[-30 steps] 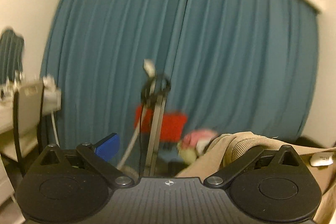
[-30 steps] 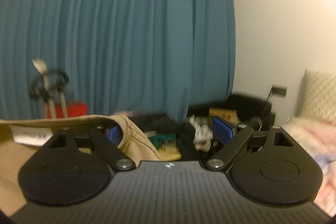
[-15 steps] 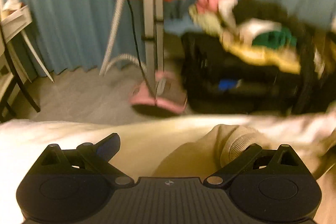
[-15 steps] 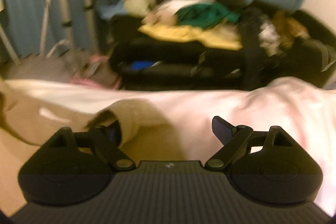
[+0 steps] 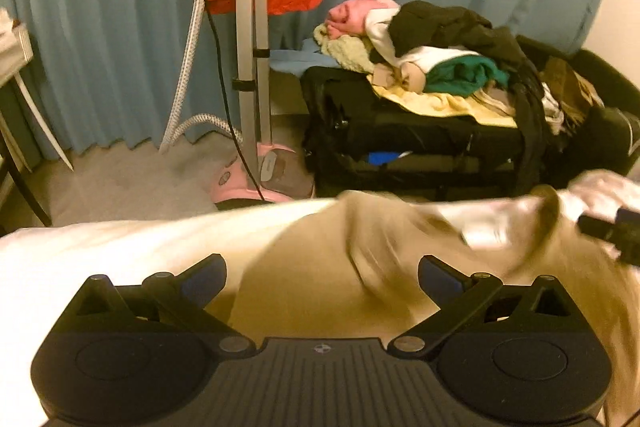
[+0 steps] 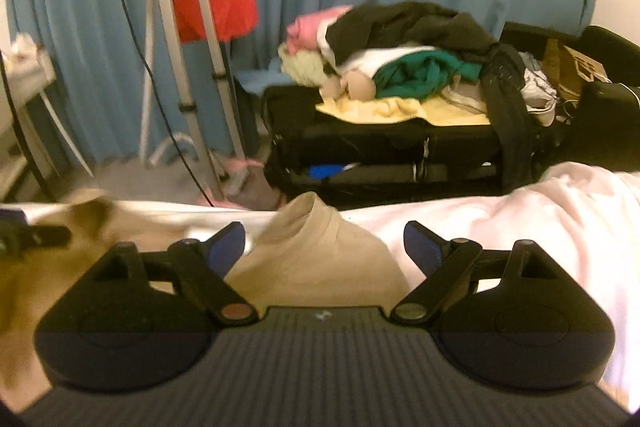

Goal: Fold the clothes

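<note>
A beige garment lies spread on a white-sheeted bed; part of it is motion-blurred. My left gripper is open just above it, holding nothing. In the right wrist view the same garment bunches up between the fingers of my right gripper, which is open and empty. The right gripper's tip shows at the right edge of the left wrist view; the left gripper's tip shows at the left edge of the right wrist view.
Beyond the bed's far edge stands a black suitcase piled with clothes. A garment steamer stand with a pink base is on the carpet. Blue curtains hang behind. A desk edge is at left.
Both grippers swung down from facing the curtain to the bed, lowering the beige garment onto it. Both have opened and let go of the fabric they held.
</note>
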The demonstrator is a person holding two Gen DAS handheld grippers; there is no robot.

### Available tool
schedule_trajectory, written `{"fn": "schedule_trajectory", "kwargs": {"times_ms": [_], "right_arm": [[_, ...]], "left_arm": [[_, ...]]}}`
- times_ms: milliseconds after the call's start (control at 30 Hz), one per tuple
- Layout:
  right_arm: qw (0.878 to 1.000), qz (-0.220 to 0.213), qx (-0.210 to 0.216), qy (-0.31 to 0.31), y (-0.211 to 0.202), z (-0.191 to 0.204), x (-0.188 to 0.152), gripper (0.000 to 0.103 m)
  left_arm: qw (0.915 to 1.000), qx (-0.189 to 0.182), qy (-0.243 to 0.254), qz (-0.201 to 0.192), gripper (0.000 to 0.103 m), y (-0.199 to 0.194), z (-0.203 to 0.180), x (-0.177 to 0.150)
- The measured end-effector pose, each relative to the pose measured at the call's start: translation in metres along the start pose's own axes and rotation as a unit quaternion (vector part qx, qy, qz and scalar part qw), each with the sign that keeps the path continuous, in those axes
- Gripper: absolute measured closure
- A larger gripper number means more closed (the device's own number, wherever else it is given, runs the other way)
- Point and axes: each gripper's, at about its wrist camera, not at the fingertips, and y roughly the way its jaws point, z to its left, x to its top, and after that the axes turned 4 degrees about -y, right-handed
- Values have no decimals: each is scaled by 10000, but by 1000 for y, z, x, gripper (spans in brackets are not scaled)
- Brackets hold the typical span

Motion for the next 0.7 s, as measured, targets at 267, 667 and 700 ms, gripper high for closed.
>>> {"fn": "schedule_trajectory", "kwargs": {"times_ms": [267,667,700], "right_arm": [[9987,-503,10,109,-140,5,-58,15],[9918,-1087,531,402,-325,20,-175,15],[9910,-1145,559,412,-331,21,-178,15]], "left_arm": [[9963,398,-235,-728,0,-130,-17,-71],[9897,-4,-508,-1341,0,-318,-41,-251],[9893,20,-457,-1385,0,-326,-43,-259]]}}
